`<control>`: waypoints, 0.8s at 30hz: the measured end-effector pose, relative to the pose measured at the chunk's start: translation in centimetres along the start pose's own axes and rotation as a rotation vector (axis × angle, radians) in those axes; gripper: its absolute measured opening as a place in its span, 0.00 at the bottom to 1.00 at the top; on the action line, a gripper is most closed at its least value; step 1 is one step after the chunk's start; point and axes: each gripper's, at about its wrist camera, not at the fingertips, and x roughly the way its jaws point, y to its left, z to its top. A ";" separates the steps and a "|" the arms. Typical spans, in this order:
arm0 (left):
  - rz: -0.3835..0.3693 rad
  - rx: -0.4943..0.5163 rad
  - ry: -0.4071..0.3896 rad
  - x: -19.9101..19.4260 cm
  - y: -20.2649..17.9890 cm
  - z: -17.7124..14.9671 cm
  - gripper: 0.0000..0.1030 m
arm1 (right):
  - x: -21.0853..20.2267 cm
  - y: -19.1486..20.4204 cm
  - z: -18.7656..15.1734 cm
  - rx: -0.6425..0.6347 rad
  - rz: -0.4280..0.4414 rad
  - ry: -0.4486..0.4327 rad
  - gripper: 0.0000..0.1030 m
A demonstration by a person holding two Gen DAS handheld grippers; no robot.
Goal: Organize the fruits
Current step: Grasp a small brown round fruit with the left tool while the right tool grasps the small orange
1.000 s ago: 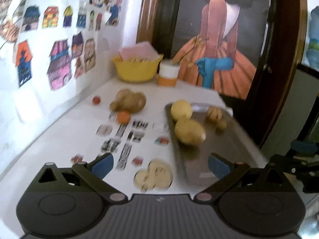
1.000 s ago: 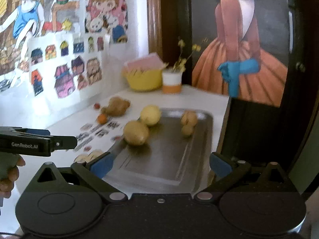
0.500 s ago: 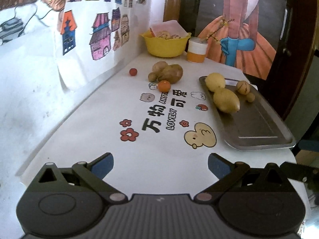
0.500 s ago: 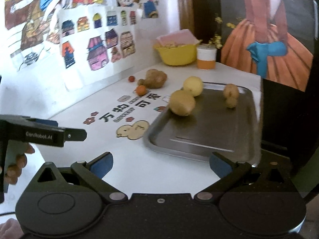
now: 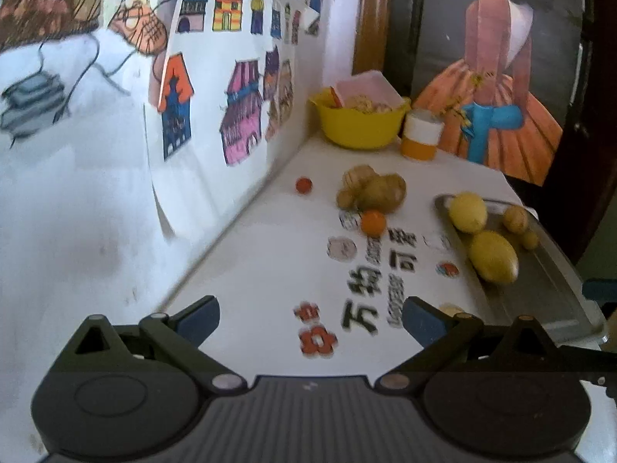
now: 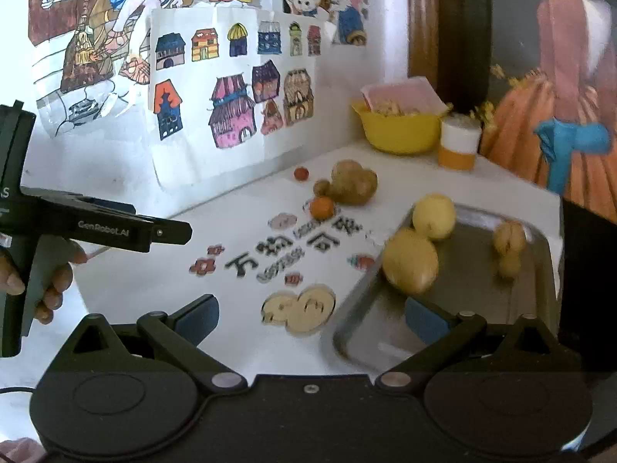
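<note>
Nearer the tray [image 6: 540, 308] now — both grippers agape.

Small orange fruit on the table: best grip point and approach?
Grip the orange fruit across its round middle, coming from the near side with the left gripper. The brown lump crowds its far edge; near and side faces look clear.

Both rigs look the same up close: matte black housing with two round discs at the sides, a ribbed panel in the middle, and silver pivot screws where the angled arms start. Left claw [image 5: 310, 318] and right claw [image 6: 310, 316] each have blue pads [image 5: 196, 322] on black fingers. Seen side-on from the right camera, the left unit has a pistol-style grip and white "GenRobot.AI" lettering [image 6: 102, 227] on its long black bar.
</note>
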 end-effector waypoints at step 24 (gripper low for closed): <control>-0.111 0.090 -0.093 14.6 -0.6 8.8 1.00 | 16.7 -1.5 6.6 -0.035 0.056 0.000 0.84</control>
